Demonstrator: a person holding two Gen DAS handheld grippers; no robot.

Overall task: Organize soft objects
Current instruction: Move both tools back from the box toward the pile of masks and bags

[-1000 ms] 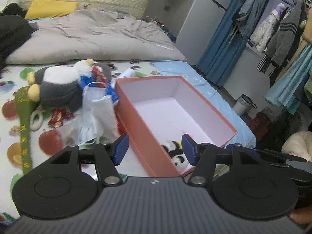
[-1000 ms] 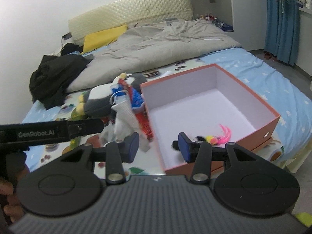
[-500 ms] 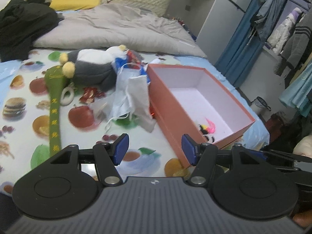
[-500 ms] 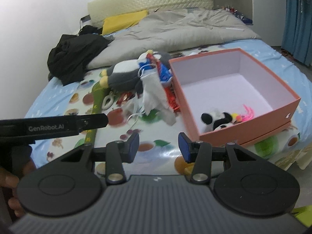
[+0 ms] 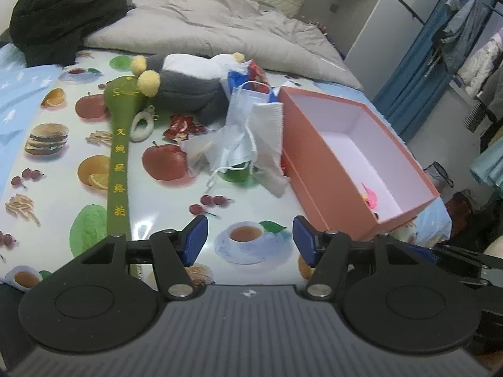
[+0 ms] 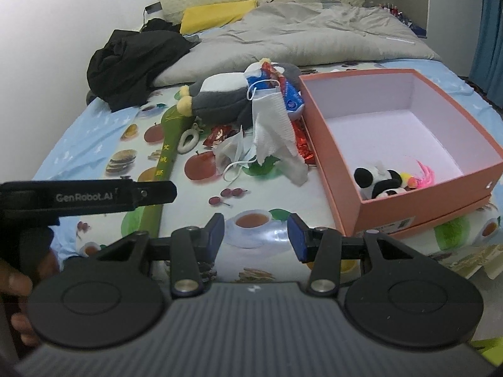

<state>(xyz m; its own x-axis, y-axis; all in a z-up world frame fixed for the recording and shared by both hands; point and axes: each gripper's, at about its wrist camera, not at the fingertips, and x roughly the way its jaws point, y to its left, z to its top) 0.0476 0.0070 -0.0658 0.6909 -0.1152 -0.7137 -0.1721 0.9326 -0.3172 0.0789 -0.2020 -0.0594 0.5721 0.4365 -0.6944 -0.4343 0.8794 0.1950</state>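
Observation:
An open orange box (image 6: 405,194) (image 5: 330,176) sits on the fruit-print sheet at the right, holding a small panda plush (image 6: 378,182) and a pink feathery toy (image 6: 422,177). Left of it lies a pile: a grey-white penguin plush (image 5: 185,84) (image 6: 220,97), face masks and a white cloth (image 5: 248,138) (image 6: 273,128), and a long green fabric mallet (image 5: 118,147). My left gripper (image 5: 250,243) is open and empty above the sheet's near edge. My right gripper (image 6: 256,234) is open and empty, near the box's front left corner.
A black jacket (image 6: 132,59) and a grey duvet (image 6: 298,37) lie at the back of the bed. Red snack wrappers (image 5: 182,124) lie by the plush. Blue curtains and hanging clothes (image 5: 465,31) stand at the right. The left gripper's body (image 6: 88,196) crosses the right view.
Both grippers have pulled back and to the left from the box; the panda plush now lies in the box. Both stay open and empty.

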